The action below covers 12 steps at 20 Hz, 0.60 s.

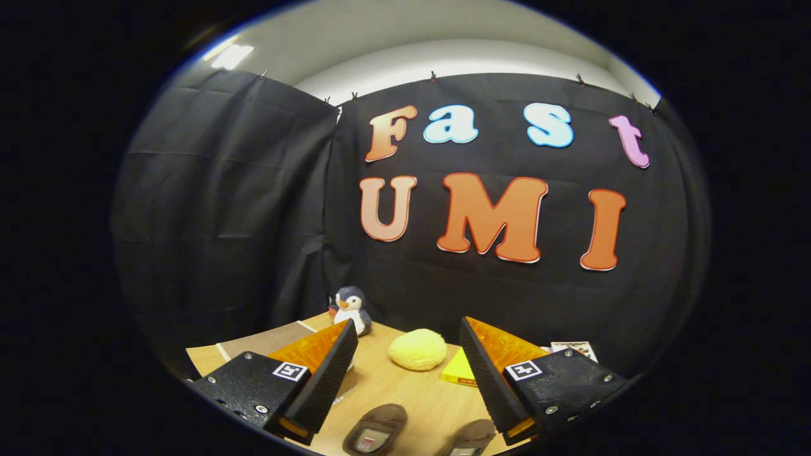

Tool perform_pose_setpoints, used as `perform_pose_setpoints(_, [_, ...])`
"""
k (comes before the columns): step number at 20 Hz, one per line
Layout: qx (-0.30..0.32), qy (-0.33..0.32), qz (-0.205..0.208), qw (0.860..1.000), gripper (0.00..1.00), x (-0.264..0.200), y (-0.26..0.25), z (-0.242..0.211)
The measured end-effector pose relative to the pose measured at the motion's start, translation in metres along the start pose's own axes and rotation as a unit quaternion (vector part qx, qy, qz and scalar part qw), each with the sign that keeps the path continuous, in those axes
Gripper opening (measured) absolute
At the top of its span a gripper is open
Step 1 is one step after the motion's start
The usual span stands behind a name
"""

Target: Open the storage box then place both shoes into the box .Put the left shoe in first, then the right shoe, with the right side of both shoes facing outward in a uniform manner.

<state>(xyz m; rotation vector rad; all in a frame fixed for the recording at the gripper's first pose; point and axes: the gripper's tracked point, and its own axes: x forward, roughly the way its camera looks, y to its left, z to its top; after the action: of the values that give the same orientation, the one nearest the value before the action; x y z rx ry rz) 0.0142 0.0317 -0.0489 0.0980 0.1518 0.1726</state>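
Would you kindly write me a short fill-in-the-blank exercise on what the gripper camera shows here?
1. The hand-held gripper has its fingers ____, holding nothing.
2. Two brown ____ lie on the wooden table between the fingers.
3. The plush toy by the booth wall is a ____.
4. The round yellow cushion lies ____ the fingers.

Missing words: open; shoes; penguin; beyond

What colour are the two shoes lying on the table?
Brown, seen in the gripper view: one shoe and the other lie between the open claw's fingers.
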Motion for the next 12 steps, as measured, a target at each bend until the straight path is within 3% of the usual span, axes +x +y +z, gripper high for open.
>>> perform_pose_setpoints(7, [0.064, 0.088, 0.076, 0.991, 0.97, 0.019, 0.058, -0.057])
perform_pose_setpoints(12, [0.216, 0.205, 0.145, 0.944, 0.97, 0.028, 0.102, -0.119])
